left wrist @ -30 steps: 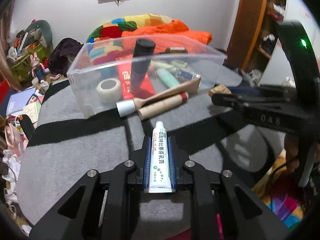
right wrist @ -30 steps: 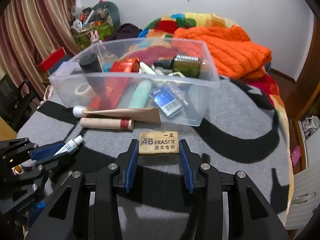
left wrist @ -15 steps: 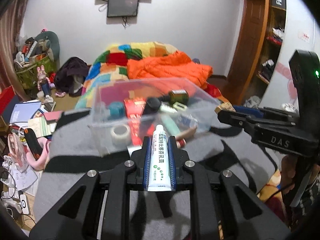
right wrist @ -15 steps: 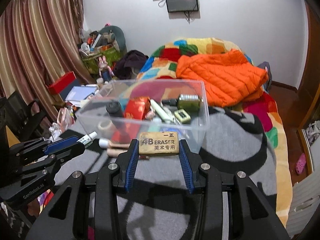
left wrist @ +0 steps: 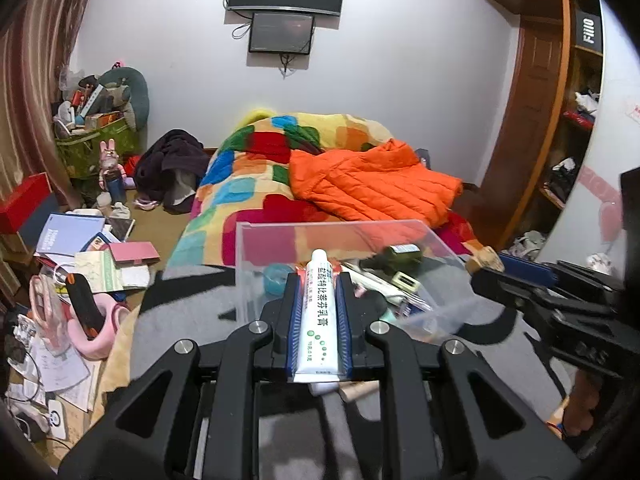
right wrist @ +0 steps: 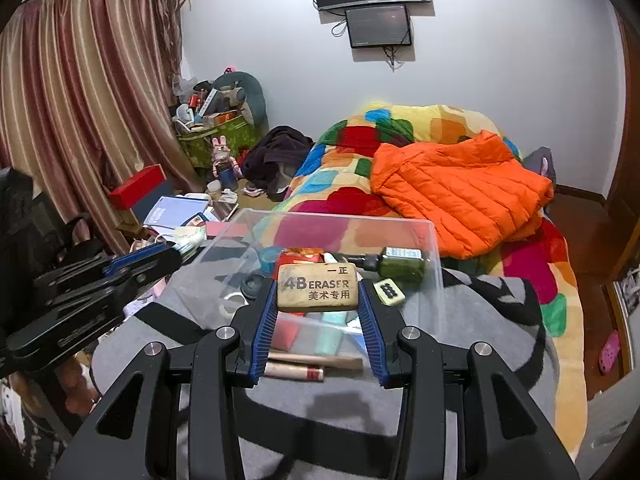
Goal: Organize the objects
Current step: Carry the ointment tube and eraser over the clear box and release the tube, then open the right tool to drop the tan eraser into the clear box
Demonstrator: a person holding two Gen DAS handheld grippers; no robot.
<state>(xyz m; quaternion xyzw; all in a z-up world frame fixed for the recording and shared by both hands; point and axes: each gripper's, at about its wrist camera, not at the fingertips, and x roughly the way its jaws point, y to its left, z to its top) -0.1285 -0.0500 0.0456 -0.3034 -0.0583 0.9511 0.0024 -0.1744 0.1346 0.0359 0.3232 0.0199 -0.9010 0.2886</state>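
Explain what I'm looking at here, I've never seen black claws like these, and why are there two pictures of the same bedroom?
No robot: a person holds a two-finger gripper in each hand, each carrying a wide-angle camera looking along its fingers, so you get one picture per hand. The left gripper is clamped on a white ointment tube. The right gripper is clamped on a tan eraser. Both hang above a clear plastic bin of small items, standing on a grey and black blanket. Two tubes lie outside the bin.

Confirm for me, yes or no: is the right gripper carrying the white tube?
No, the right gripper is shut on the 4B eraser; the white tube is clamped in the left gripper.
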